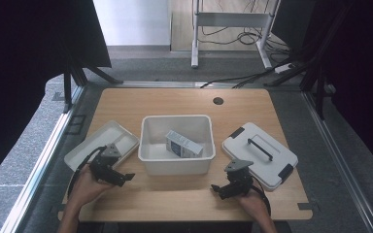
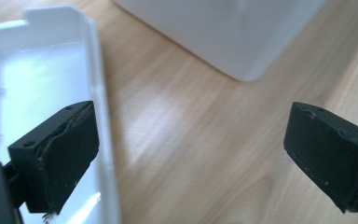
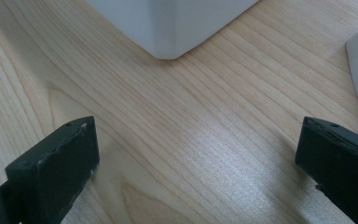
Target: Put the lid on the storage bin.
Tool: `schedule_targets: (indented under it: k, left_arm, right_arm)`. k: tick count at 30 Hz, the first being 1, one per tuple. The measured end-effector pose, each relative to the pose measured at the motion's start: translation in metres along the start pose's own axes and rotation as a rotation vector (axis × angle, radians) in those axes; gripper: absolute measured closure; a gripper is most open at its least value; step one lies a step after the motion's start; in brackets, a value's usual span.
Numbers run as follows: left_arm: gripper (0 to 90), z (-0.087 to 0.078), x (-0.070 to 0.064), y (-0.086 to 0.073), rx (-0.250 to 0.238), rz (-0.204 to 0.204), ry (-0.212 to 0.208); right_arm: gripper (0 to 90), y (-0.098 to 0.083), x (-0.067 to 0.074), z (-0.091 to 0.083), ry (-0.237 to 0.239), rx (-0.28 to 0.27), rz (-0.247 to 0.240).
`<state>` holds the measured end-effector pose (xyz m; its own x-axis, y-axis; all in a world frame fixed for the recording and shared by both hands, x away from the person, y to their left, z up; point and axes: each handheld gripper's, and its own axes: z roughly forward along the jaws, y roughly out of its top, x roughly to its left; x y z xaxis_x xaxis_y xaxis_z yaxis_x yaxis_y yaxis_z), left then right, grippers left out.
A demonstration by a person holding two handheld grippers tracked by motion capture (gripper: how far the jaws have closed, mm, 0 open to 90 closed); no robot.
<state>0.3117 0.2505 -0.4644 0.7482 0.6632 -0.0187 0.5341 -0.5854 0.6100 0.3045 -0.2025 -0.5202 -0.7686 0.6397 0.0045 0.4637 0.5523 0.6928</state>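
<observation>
Left gripper: jaws apart, empty, over the tray's near edge.
Right gripper: jaws apart, empty, low above the table.
Bin: between both grippers, carton inside.
Lid: right of the bin.

A: What do the tools look like?
B: Each hand-held gripper, left and right, is black with a grey three-cornered plate and a black trailing cable.
A: And the jaws?
B: Blocky, black, small screw holes. Forearms bare.
</observation>
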Motion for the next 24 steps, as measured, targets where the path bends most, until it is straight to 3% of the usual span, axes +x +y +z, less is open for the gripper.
schedule_targets:
  k: [7, 14, 18, 19, 24]
  left_arm:
    - [8.7, -0.008, 0.025, 0.009, 0.024, -0.024, 0.03]
    - [15.4, -0.017, 0.059, 0.017, 0.066, -0.053, 0.061]
    - [19.4, -0.017, 0.081, 0.018, 0.115, -0.076, 0.084]
    - [20.9, -0.017, 0.081, 0.018, 0.115, -0.076, 0.084]
    - [34.6, -0.007, 0.104, 0.014, 0.212, -0.112, 0.099]
  right_arm:
    - [0.0, 0.0, 0.0, 0.0, 0.0, 0.0, 0.0]
    - [0.0, 0.0, 0.0, 0.0, 0.0, 0.0, 0.0]
    - [0.0, 0.0, 0.0, 0.0, 0.0, 0.0, 0.0]
    - [0.0, 0.0, 0.0, 0.0, 0.0, 0.0, 0.0]
    - [0.0, 0.0, 0.0, 0.0, 0.002, 0.0, 0.0]
